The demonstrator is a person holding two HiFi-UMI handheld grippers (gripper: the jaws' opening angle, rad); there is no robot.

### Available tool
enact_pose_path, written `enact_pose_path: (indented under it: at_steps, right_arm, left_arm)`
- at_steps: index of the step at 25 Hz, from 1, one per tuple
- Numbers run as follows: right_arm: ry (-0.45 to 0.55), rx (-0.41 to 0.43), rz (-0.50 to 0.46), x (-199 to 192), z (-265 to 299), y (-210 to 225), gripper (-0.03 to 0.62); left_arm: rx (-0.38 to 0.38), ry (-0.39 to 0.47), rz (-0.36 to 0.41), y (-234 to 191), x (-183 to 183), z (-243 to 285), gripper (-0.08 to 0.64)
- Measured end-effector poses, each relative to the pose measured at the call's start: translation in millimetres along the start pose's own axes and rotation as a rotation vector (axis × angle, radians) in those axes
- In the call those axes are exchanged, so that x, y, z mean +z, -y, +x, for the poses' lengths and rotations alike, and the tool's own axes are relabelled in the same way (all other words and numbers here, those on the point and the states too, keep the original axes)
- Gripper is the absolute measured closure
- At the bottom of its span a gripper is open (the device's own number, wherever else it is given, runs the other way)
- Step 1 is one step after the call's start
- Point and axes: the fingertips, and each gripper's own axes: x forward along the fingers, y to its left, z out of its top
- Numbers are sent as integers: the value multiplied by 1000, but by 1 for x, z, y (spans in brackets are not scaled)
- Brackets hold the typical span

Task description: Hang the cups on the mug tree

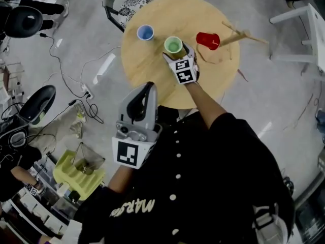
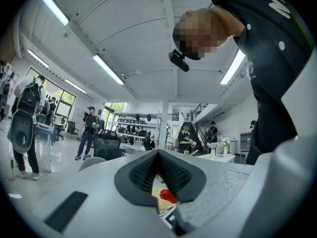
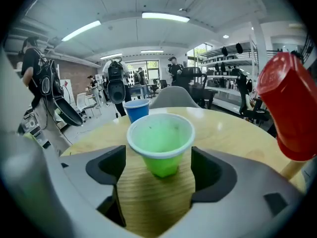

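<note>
Right gripper (image 3: 159, 168), jaws spread wide, flanks the upright green cup (image 3: 159, 143) at mid tabletop (image 1: 147, 70) without touching it (interior: bare green wall). Blue cup (image 3: 136, 109) stands toward the far-left edge. Red cup (image 3: 287, 113) hangs tilted on a mug tree (image 1: 238, 34) peg near the right edge; the trunk is hard to make out. Left gripper (image 2: 158, 155), jaws pressed together, is off the near edge.

Right gripper view, right edge: red cup (image 3: 287, 108) cut off, mug tree peg (image 3: 293, 168) only a stub beneath it; left gripper view, lower centre: red cup a sliver below the left gripper (image 2: 158, 155) pads; head view, centre: table (image 1: 137, 60) near rim hidden by the person's arm (image 1: 210, 108).
</note>
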Motion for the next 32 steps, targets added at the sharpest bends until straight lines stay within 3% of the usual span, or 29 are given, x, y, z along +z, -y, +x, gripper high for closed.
enact_pose_path:
  at_steps: [2, 4, 8, 22, 28, 32]
  right_arm:
    - [-13, -14, 3, 1, 5, 1, 194]
    - [-18, -47, -11, 4, 12, 6, 307]
    - [2, -66, -42, 9, 19, 8, 308]
    - [134, 29, -110, 47, -130, -5, 310]
    - [121, 50, -111, 34, -193, 16, 310]
    - [66, 6, -111, 4, -223, 53, 307]
  left_arm:
    - [-2, -6, 2, -4, -1, -3, 557]
    - [-3, -11, 1, -13, -3, -2, 557]
    - [-16, -8, 7, -21, -8, 4, 557]
    - [-92, 100, 14, 64, 39, 25, 557]
    - [-131, 142, 20, 108, 56, 34, 557]
    - [-148, 166, 21, 134, 64, 40, 557]
